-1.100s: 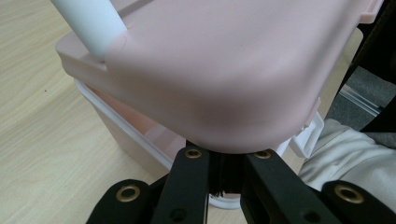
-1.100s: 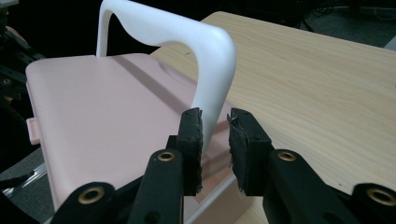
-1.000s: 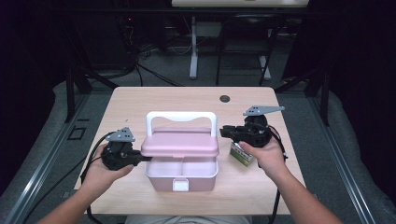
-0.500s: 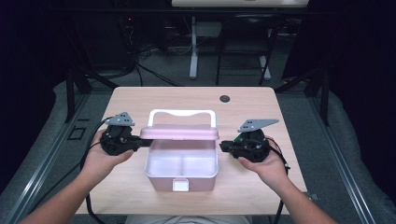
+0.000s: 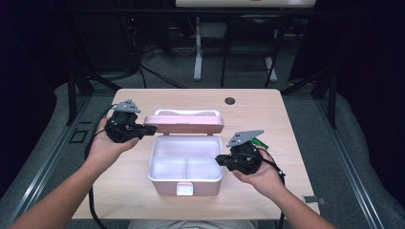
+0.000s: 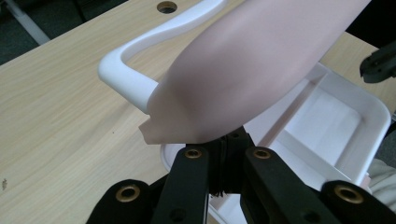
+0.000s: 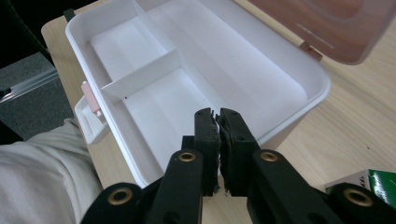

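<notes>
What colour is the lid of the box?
The lid is pink, with a white handle; it shows best in the high view.

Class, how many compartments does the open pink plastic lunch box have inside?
2: left compartment on the left claw's side, right compartment on the right claw's side, parted by one white divider.

Left hand-held gripper (image 5: 143, 131) clamped, raised — right hand-held gripper (image 5: 220, 160) closed, lower.

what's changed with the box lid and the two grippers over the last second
The pink lid has swung up and back on its hinge, lifted by the left gripper, which stays clamped on its corner. The right gripper has moved down beside the white box; its jaws have just been closing, with nothing between them. The box and the green packet stayed put.
</notes>
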### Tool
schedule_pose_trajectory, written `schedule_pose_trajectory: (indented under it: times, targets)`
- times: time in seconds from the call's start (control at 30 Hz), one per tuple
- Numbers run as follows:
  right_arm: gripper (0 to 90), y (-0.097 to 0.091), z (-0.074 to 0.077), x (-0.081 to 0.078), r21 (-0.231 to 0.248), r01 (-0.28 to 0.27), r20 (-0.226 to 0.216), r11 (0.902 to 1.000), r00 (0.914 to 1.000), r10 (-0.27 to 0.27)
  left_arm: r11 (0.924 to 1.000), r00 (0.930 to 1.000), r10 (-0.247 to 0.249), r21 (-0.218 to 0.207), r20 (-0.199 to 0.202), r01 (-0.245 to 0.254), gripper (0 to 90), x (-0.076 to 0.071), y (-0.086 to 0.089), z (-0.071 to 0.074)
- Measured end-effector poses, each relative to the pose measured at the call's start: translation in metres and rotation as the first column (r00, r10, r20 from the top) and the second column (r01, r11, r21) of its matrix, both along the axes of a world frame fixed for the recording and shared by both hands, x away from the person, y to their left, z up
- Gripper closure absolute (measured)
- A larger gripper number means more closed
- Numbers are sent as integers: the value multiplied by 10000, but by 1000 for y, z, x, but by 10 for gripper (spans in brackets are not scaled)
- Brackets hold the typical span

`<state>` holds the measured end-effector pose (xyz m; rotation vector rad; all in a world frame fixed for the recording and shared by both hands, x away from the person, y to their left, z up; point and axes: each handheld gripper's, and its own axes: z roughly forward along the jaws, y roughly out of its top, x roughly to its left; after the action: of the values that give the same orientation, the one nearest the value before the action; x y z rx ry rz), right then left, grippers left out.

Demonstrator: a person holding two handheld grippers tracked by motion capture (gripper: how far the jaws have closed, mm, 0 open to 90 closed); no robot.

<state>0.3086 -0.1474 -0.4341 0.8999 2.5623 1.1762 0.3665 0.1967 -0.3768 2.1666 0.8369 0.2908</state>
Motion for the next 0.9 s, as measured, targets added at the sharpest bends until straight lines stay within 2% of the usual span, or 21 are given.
schedule_pose_trajectory:
  times: [0.07,0.23,0.53,0.7,0.9]
  targets:
    - [900,3,-2,1,-38,-248,-103,9997,9996,247,10000,10000,69,38,5,-69,900,4,0,0]
    - [900,12,-8,1,-311,-587,-192,9978,9981,581,9998,9998,204,72,-16,-204,900,10,0,2]
    - [900,21,-14,1,-646,-951,-331,9934,9951,931,9988,9991,416,263,-54,-414,900,20,-1,2]
    - [900,27,-19,0,-1004,-1225,-517,9874,9917,1178,9980,9986,509,371,-106,-505,900,25,-2,0]
    - [900,29,-22,0,-1114,-1333,-622,9848,9900,1269,9969,9979,616,510,-182,-606,900,30,-2,-3]
